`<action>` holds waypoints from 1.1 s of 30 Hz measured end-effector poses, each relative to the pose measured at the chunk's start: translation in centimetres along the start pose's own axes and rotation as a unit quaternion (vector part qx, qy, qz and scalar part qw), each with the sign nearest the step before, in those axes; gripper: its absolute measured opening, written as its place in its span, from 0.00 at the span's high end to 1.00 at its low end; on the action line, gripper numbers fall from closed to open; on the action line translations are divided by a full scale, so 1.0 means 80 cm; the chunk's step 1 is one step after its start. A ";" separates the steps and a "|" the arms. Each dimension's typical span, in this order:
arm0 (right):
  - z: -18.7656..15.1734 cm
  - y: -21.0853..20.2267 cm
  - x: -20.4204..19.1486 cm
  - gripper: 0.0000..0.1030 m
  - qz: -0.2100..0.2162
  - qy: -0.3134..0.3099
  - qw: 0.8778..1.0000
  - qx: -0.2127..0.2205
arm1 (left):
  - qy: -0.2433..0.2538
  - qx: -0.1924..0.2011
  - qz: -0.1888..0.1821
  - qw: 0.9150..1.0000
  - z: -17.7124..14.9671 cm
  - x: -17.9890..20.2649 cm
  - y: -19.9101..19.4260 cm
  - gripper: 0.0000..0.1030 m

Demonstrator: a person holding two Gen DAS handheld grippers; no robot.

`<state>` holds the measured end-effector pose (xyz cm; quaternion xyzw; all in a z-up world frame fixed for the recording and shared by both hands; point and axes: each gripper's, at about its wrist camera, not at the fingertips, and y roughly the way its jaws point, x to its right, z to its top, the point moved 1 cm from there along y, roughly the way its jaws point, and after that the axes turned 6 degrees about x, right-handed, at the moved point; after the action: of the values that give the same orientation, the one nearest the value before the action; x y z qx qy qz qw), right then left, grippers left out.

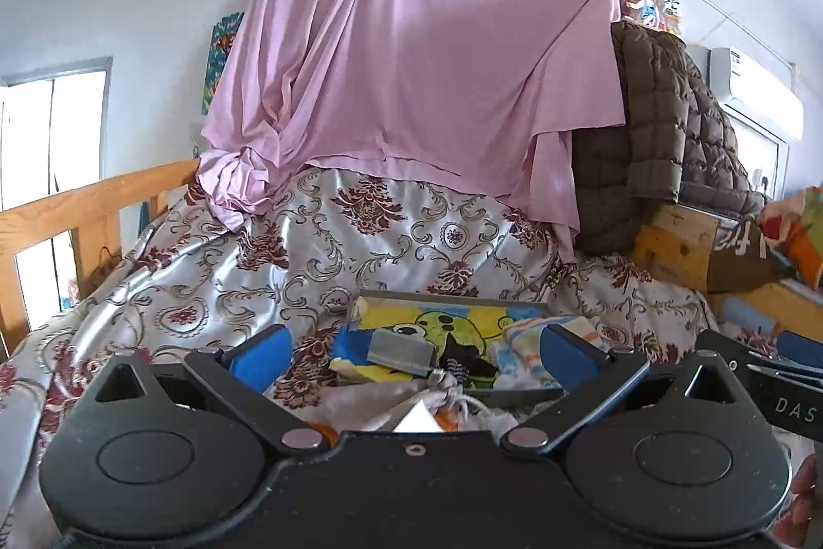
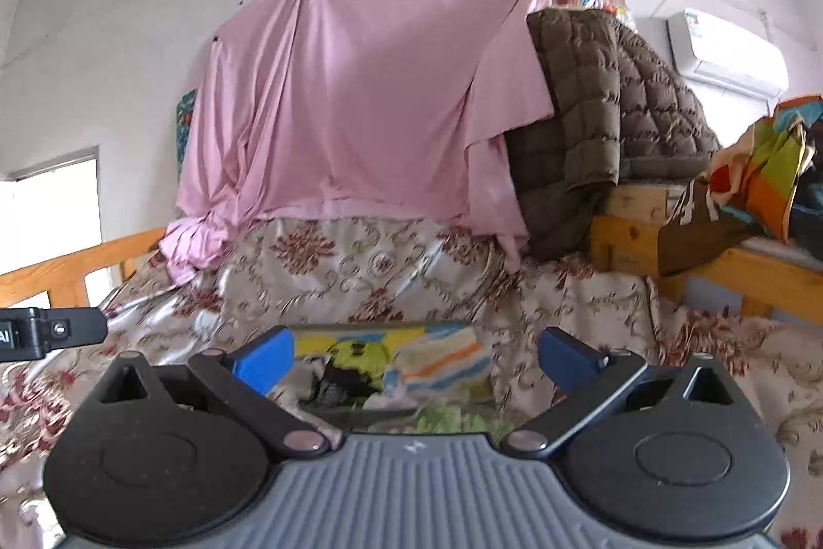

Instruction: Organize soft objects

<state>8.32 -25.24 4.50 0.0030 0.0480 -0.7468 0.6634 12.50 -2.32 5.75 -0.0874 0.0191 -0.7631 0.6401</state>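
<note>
Nearest the left wrist camera, the left gripper point(image 1: 411, 356) had its blue pads spread wide, nothing pinched between them. Just under its body lay a pale drawstring pouch point(image 1: 411, 400), its lower part cut off by the housing; a white corner and orange bits showed at its edge, not identifiable. The right gripper point(image 2: 414, 361) likewise stood with jaws wide apart and empty; something pale green point(image 2: 452, 420) sat beneath it, mostly hidden and blurred. Beyond both, on the patterned bedspread point(image 1: 206, 271), was a shallow grey tray point(image 1: 447, 296) holding the soft items: a yellow-and-blue cartoon cloth point(image 1: 452, 328), a striped pastel towel point(image 1: 524, 338) at its right, a grey folded piece point(image 1: 401, 346) on top, and a dark item point(image 1: 468, 361) too jumbled to identify. In the right wrist view the tray's contents were smeared by blur. Farther back, a pink sheet point(image 1: 422, 55) hung from a wall line, covering whatever was behind it, its left end bunched on the bed. A brown quilted blanket point(image 1: 648, 137) draped over a wooden frame point(image 1: 674, 240) at right, with colourful cloth point(image 2: 771, 168) cut off at the edge.
</note>
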 end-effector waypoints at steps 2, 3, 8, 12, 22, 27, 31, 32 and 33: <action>-0.006 -0.009 -0.003 0.00 0.002 0.009 1.000 -0.020 | 0.003 0.000 0.000 1.000 -0.007 -0.002 -0.013 0.01; -0.010 -0.013 -0.004 0.00 0.000 0.016 0.999 -0.036 | 0.005 -0.003 -0.002 1.000 -0.010 -0.002 -0.018 0.01; -0.024 -0.027 0.008 0.00 -0.026 0.052 0.995 -0.079 | 0.004 0.001 0.017 1.000 -0.041 -0.014 -0.050 0.01; -0.034 -0.030 0.014 0.00 -0.030 0.067 0.992 -0.105 | -0.002 -0.033 0.029 0.999 -0.060 -0.023 -0.056 0.01; -0.067 -0.014 -0.003 0.00 0.000 0.043 0.979 -0.198 | 0.024 -0.102 0.045 0.993 -0.077 -0.021 -0.034 0.01; -0.072 -0.010 -0.011 0.00 0.008 0.031 0.976 -0.215 | 0.014 -0.127 0.042 0.991 -0.085 -0.022 -0.027 0.01; -0.078 -0.004 -0.013 0.00 0.007 0.029 0.972 -0.232 | 0.019 -0.140 0.045 0.989 -0.090 -0.019 -0.021 0.01; -0.079 -0.002 -0.012 0.00 0.008 0.028 0.971 -0.239 | 0.019 -0.145 0.047 0.988 -0.090 -0.019 -0.020 0.01; -0.081 0.002 -0.012 0.00 0.012 0.028 0.969 -0.246 | 0.018 -0.150 0.049 0.987 -0.091 -0.021 -0.018 0.01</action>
<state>8.20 -23.80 -1.88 -0.1392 0.2489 -0.7037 0.6508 10.22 -1.05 -1.37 -0.1676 0.1492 -0.7209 0.6557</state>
